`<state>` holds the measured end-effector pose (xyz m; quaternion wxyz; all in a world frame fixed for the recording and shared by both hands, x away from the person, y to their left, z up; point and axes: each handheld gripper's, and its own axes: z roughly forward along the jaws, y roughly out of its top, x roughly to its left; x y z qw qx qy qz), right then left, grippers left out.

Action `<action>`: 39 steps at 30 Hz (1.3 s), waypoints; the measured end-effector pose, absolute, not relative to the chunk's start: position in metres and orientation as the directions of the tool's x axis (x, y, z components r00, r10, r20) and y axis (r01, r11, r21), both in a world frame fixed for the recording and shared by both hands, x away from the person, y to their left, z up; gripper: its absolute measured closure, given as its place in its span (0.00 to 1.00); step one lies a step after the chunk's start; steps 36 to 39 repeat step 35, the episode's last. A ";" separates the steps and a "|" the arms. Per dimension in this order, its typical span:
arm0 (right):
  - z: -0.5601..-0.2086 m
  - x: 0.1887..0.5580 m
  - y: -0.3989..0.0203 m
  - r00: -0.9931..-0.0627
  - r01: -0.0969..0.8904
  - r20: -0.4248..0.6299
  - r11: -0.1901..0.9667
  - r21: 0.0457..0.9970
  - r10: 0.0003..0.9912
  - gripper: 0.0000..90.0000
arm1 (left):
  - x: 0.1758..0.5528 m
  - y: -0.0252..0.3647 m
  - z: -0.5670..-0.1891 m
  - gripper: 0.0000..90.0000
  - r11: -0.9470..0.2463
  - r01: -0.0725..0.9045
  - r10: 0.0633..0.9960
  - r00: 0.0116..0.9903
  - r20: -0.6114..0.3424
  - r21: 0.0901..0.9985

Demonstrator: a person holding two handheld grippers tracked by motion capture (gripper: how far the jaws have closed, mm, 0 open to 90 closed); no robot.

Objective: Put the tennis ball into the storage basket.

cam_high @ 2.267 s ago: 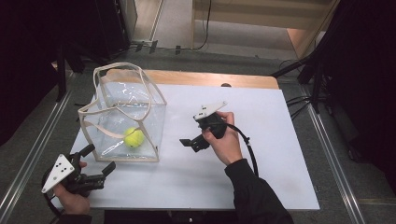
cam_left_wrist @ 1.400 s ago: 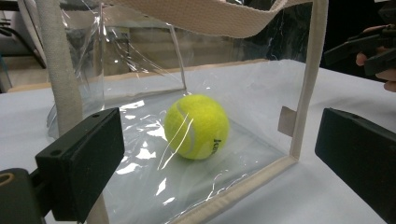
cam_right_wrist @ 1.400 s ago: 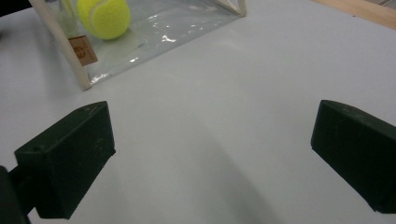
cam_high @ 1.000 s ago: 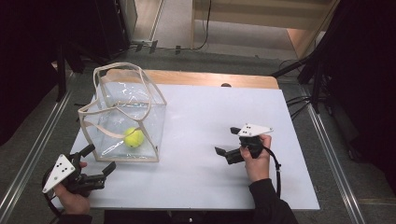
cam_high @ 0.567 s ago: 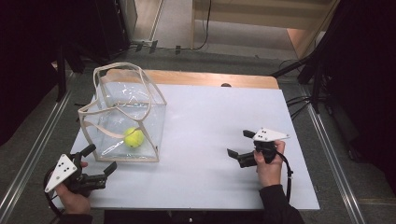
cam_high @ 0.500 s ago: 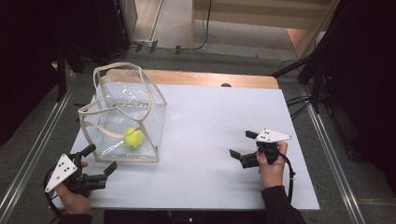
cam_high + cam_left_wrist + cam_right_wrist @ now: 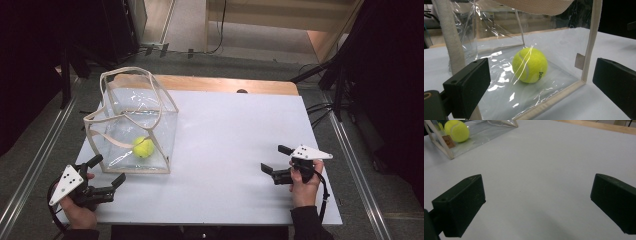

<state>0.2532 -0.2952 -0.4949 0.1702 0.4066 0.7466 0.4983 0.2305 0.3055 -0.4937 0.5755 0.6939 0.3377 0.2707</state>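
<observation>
My left claw [image 7: 106, 174] gapes empty beside the clear bag [image 7: 131, 126]; my right claw [image 7: 276, 159] gapes empty too. The tennis ball [image 7: 143, 147] sits inside; next comes lifting the bag by its straps.

Right gripper [image 7: 276, 159] now back from mid-table to the near right edge.

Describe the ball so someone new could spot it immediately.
Start at the white table, then find the clear plastic bag with cream trim at its left side. The tennis ball lies inside on the bag's floor, the only bright yellow-green thing there.
</observation>
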 end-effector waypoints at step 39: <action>-0.514 0.214 -0.364 -0.458 0.450 0.177 0.055 0.891 0.871 0.00 | 0.232 0.305 -0.493 0.01 -0.114 0.160 0.770 0.638 -0.015 0.981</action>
